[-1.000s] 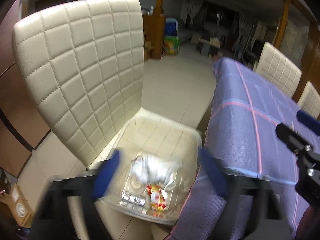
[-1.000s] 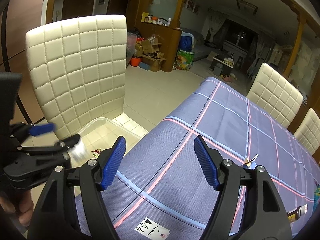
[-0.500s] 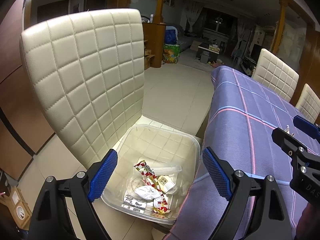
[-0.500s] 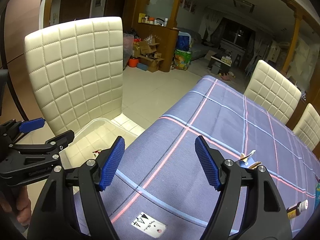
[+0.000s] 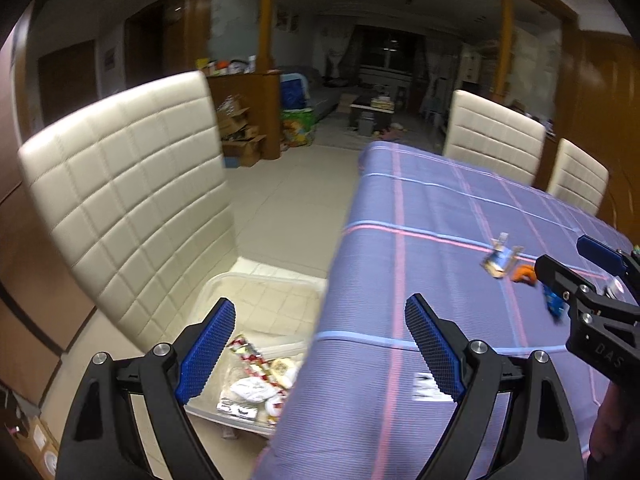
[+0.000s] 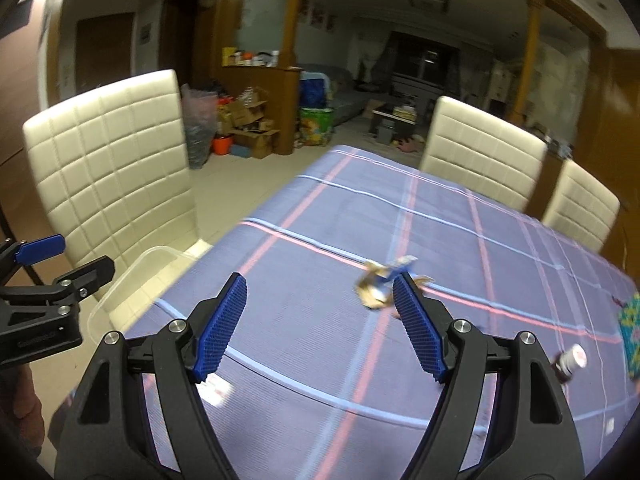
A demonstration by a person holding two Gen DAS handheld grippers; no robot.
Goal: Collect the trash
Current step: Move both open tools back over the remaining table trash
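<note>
Blue-padded left hand-held gripper (image 5: 320, 344) and right hand-held gripper (image 6: 320, 322) gape wide, empty; right's jaws just widened.

- the left gripper (image 5: 320, 344) points forward and downward, its two black arms spread wide in a v, blue ribbed pads facing each other across an empty gap.
- seen from the right wrist view, the left gripper (image 6: 60, 264) shows side-on at the left edge, fingers apart, with part of the holding hand (image 6: 18, 412) below it.
- the right gripper (image 6: 320, 320) also tilts downward; its jaws have just been opening, nothing pinched between the blue pads.
- in the left wrist view the right gripper (image 5: 576, 260) enters from the right edge, jaws apart, a hand (image 5: 612, 428) beneath its body.
</note>
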